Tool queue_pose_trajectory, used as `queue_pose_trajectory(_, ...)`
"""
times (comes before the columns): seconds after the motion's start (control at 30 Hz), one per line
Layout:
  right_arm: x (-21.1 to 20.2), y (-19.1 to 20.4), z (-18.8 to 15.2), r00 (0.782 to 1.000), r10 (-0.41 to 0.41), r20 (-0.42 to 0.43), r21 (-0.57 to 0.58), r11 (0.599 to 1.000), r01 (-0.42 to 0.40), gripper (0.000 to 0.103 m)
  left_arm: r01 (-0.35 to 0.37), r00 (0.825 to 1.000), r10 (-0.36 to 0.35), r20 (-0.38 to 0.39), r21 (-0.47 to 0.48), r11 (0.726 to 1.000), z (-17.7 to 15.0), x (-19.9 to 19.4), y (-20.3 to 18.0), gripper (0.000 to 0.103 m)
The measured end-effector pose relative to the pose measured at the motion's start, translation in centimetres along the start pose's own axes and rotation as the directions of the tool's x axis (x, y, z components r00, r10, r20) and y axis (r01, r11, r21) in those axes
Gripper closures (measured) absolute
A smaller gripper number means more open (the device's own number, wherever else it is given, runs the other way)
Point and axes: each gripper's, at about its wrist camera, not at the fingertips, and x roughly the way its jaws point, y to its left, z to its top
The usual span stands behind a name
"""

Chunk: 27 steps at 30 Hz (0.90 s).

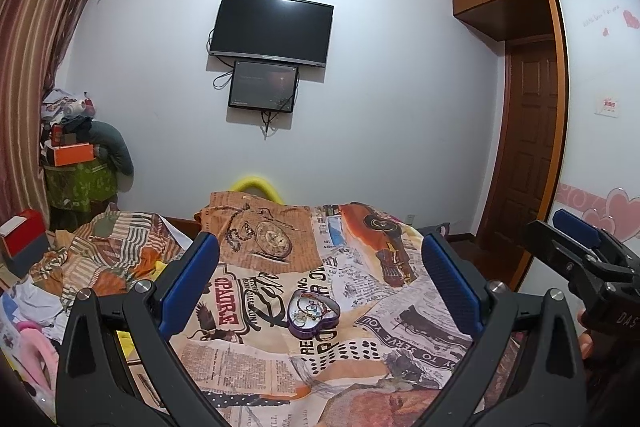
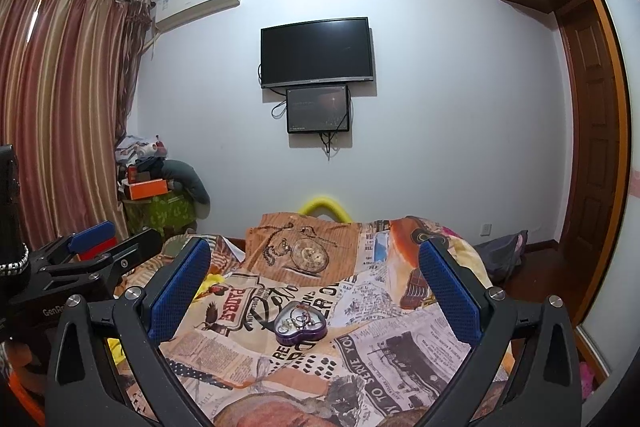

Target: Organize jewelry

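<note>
I see the heart-shaped tin (image 1: 313, 314) of jewelry low-centre in both frames on the printed bedspread (image 1: 384, 323) | left gripper (image 1: 320, 267) spread wide, holding nothing, tin between and beyond its fingers, untouched | right gripper (image 2: 316, 275) likewise wide, empty-handed

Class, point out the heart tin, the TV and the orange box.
Heart tin (image 1: 313, 311), left wrist view, open inside.
TV (image 1: 272, 27), left wrist view, screen centre.
Orange box (image 2: 147, 189), right wrist view, front side.
</note>
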Motion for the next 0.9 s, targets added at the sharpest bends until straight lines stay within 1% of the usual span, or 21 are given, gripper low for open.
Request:
queue_pose_trajectory(0.4, 0.14, -0.26, 0.05, 1.000, 0.000, -0.001, 0.008, 1.000, 0.000, 0.000, 0.011, 1.000, -0.011, -0.007, -0.011, 1.000, -0.01, 0.21, 0.32, 0.001)
queue_pose_trajectory(0.5, 0.13, -0.27, 0.04, 1.000, 0.000, -0.001, 0.008, 1.000, 0.000, 0.000, 0.031, 0.999, -0.031, -0.018, -0.010, 0.999, -0.05, 0.36, 0.28, 0.001)
queue_pose_trajectory(0.9, 0.29, -0.31, -0.01, 1.000, 0.002, -0.008, 0.014, 1.000, -0.002, 0.000, 0.043, 0.999, -0.042, -0.015, 0.016, 0.999, -0.40, 0.45, -0.36, 0.001)
